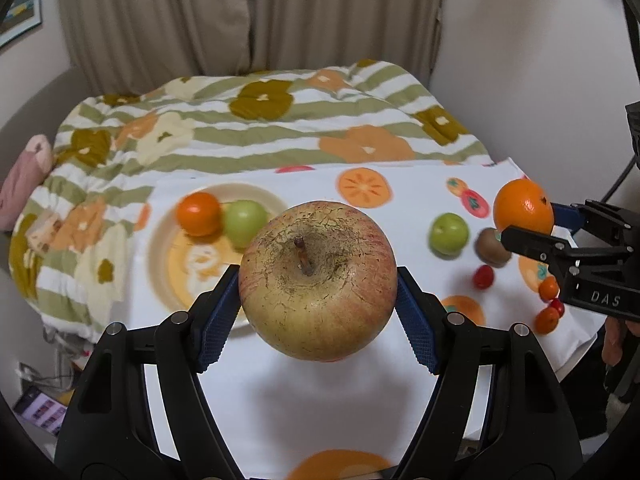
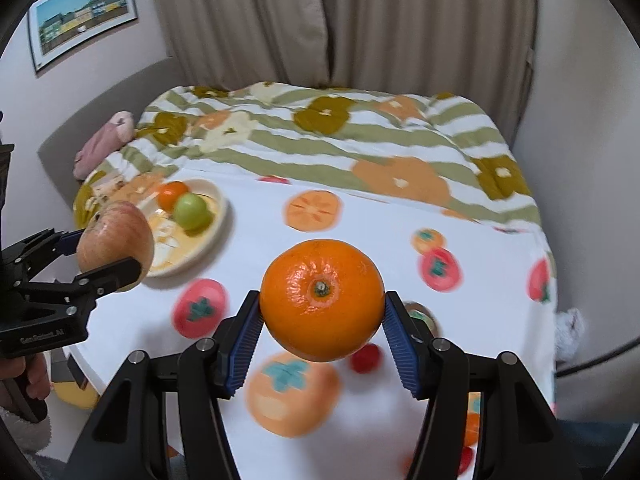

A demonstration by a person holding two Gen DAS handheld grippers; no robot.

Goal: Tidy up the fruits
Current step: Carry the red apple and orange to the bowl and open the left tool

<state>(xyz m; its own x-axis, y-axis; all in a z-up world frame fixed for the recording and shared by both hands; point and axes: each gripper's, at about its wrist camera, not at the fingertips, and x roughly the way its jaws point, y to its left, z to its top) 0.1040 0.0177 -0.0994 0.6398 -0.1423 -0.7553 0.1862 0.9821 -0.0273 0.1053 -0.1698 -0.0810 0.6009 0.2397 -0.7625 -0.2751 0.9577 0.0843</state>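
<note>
Holding fruit in both grippers above the cloth.
Left gripper clamps an apple; right gripper clamps an orange; plate beyond.

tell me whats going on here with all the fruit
A person is sorting fruit on a cloth-covered table with a hand-held claw in each hand. The left claw is clamped on a big apple, held up above the cloth. The right claw grips an orange the same way. A plate already holds a small orange fruit and a green fruit. Another green one, a kiwi and small red and orange fruits lie loose.
</note>
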